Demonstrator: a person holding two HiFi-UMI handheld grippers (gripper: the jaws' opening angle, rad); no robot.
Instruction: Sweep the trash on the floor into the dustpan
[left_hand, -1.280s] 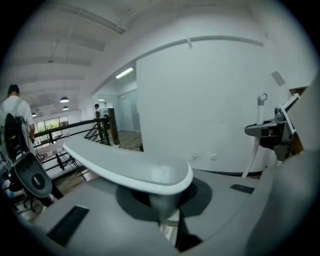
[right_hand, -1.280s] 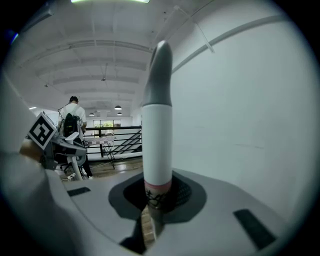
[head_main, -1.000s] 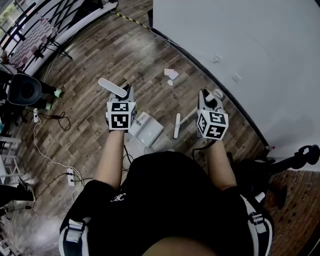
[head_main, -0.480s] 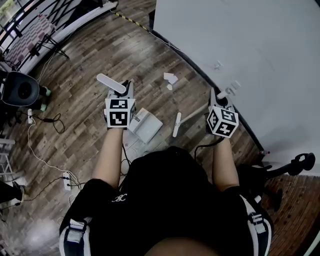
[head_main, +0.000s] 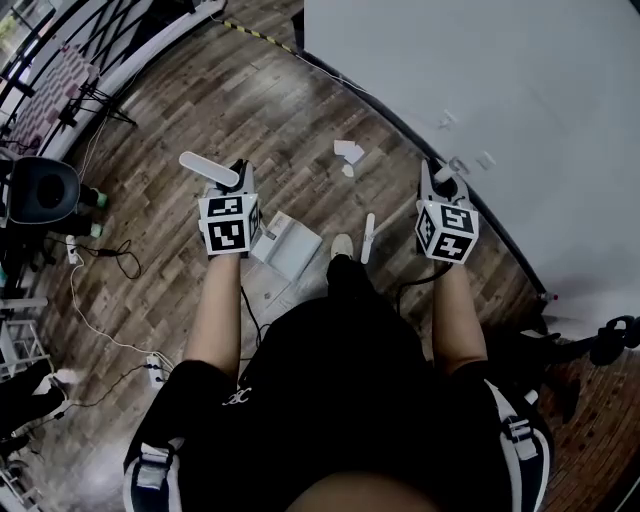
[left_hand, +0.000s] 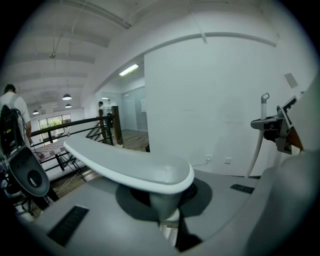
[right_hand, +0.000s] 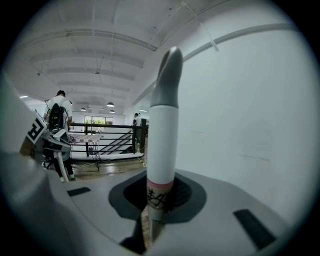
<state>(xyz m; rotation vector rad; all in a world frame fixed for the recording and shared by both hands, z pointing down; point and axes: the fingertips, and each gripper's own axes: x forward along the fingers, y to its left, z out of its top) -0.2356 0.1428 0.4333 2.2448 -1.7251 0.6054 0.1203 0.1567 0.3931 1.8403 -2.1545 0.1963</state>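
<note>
In the head view several white paper scraps (head_main: 348, 153) lie on the wood floor close to the white wall. The white dustpan (head_main: 293, 247) rests on the floor in front of my feet. My left gripper (head_main: 236, 190) is shut on its long handle, whose flat grey-white top (left_hand: 130, 162) fills the left gripper view. My right gripper (head_main: 440, 190) is shut on the broom's upright white handle (right_hand: 164, 125). The narrow white broom head (head_main: 367, 238) stands on the floor just right of the dustpan, short of the scraps.
A shoe (head_main: 342, 245) sits between the dustpan and the broom head. The white wall (head_main: 520, 100) runs along the right. Cables (head_main: 100, 300), a power strip (head_main: 155, 368) and a black chair (head_main: 45, 185) are on the left, and a black stand (head_main: 600, 340) is at the right.
My right gripper has shifted right and up with the broom, and the broom head now stands nearer the dustpan. A shoe has come into view between them. The left gripper has moved slightly left.
</note>
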